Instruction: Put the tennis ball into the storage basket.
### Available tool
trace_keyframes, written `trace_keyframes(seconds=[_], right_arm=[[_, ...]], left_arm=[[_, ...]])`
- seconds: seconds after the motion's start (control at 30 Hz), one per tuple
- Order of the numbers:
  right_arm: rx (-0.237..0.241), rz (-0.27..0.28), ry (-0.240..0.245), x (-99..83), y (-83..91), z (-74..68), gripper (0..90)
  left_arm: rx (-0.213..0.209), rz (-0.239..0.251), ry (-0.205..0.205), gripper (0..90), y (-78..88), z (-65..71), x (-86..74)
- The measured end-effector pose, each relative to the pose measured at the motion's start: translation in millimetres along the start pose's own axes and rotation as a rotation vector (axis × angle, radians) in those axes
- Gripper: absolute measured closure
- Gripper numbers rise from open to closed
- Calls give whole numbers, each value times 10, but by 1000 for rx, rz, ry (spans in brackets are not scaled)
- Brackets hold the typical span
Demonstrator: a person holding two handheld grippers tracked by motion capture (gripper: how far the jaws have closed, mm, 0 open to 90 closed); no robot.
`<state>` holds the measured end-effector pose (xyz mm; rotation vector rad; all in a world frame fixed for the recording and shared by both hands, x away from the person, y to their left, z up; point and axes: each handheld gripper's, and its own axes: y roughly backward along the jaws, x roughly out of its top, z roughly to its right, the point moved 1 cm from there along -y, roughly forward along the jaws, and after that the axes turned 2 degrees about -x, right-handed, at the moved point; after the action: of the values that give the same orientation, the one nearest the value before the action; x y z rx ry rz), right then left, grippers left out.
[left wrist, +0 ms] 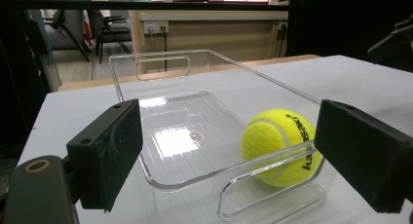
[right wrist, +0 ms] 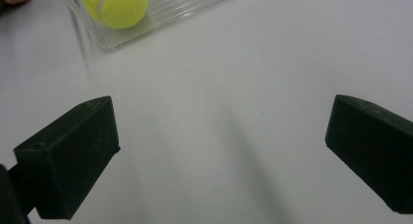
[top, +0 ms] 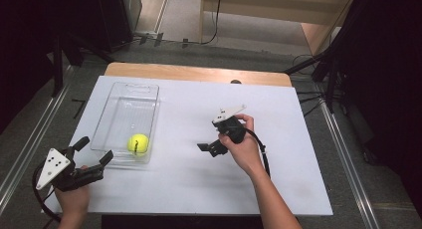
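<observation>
Two grippers, high view: left gripper is sitting at the near left table corner, jaws spread wide and holding nothing; right gripper is hovering mid-table, its jaws foreshortened and hard to read from here.
Ball, high view: tennis ball is lying inside the clear tray, at the end nearest the left gripper, just ahead of its jaws.
Open room, high view: white table is lying bare around the right gripper, with the tray well apart to its left.
Cut off, high view: both forearms are running out of the bottom edge.
Left gripper view: jaws are standing wide apart, framing the tray's near wall; ball is sitting just beyond them toward the right jaw, which is covering its right edge.
Writing, left gripper view: black lettering on the ball is reading partly as "kawasaki", its end hidden.
Right gripper view: jaws are gaping wide over bare table, gripping nothing.
Far off, right gripper view: ball and tray corner are being cropped by the top edge.
</observation>
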<state>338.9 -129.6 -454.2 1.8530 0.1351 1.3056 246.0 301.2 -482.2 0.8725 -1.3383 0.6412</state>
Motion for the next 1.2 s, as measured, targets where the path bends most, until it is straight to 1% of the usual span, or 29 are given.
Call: trace_keyframes(seconds=[0.17,0.33,0.43,0.73,0.87,0.9,1.03,1.2], right_arm=[[-9,10,-3,-86,28,24,0],[-19,18,-20,-191,65,45,0],[-21,31,-27,-253,94,54,0],[-47,82,-34,-419,227,91,0],[-54,102,-46,-515,276,102,0],[-57,106,-56,-549,295,102,0],[-65,129,-82,-655,347,119,0],[-77,153,-103,-791,418,128,0]], left_arm=[[0,0,1,111,-1,1,-1],[-1,1,1,111,-1,1,-1],[-2,0,2,111,-2,4,-1],[2,-3,-1,111,-2,5,-2],[3,-2,2,110,-4,8,-2],[2,-5,-3,111,-2,5,-2],[3,-5,-4,111,-3,7,-3],[2,-7,-7,111,-2,7,-4]])
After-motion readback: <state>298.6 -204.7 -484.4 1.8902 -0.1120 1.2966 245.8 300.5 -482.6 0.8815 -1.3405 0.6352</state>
